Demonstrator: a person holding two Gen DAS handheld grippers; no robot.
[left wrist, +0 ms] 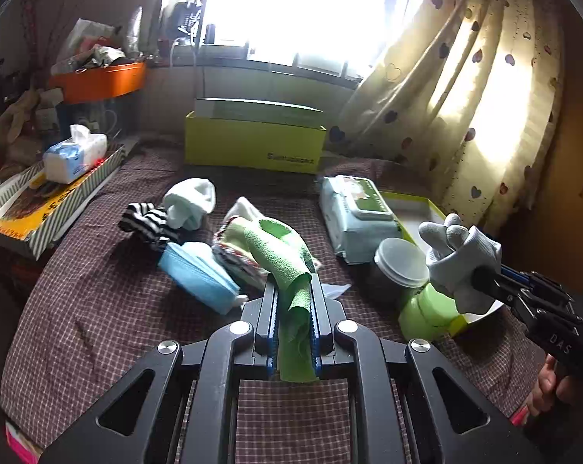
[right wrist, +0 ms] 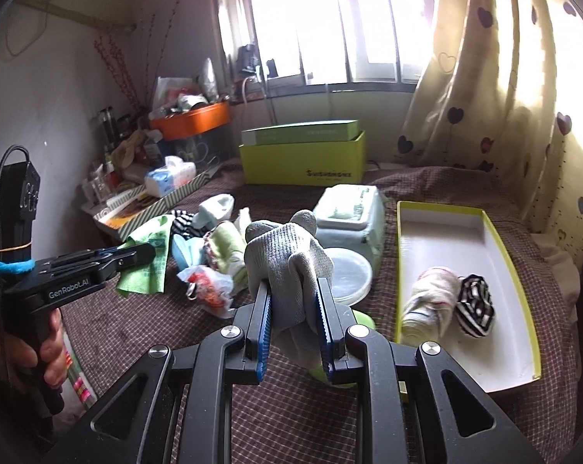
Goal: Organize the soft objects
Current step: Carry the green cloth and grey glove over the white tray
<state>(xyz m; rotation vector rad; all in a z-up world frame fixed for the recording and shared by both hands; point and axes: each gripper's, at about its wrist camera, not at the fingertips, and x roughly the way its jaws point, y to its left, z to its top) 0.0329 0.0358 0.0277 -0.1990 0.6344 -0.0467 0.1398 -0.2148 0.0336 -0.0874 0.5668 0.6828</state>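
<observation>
My left gripper (left wrist: 293,282) is shut on a green cloth (left wrist: 282,255) and holds it above a pile of soft items; it also shows in the right wrist view (right wrist: 144,253). My right gripper (right wrist: 293,288) is shut on a grey knit glove (right wrist: 287,255), which also shows in the left wrist view (left wrist: 459,255). A shallow white tray with a yellow-green rim (right wrist: 438,232) lies to the right and holds a cream sock roll (right wrist: 427,305) and a striped sock roll (right wrist: 475,307). A white sock (left wrist: 191,197), striped sock (left wrist: 146,222) and blue cloth (left wrist: 198,270) lie on the checked bedspread.
A yellow-green box (left wrist: 253,143) stands at the back. A wet-wipes pack (left wrist: 357,212) and a lidded round container (left wrist: 401,263) lie mid-right. A tissue pack (left wrist: 73,156) sits on a striped box lid at left. A heart-print curtain (left wrist: 465,96) hangs at right.
</observation>
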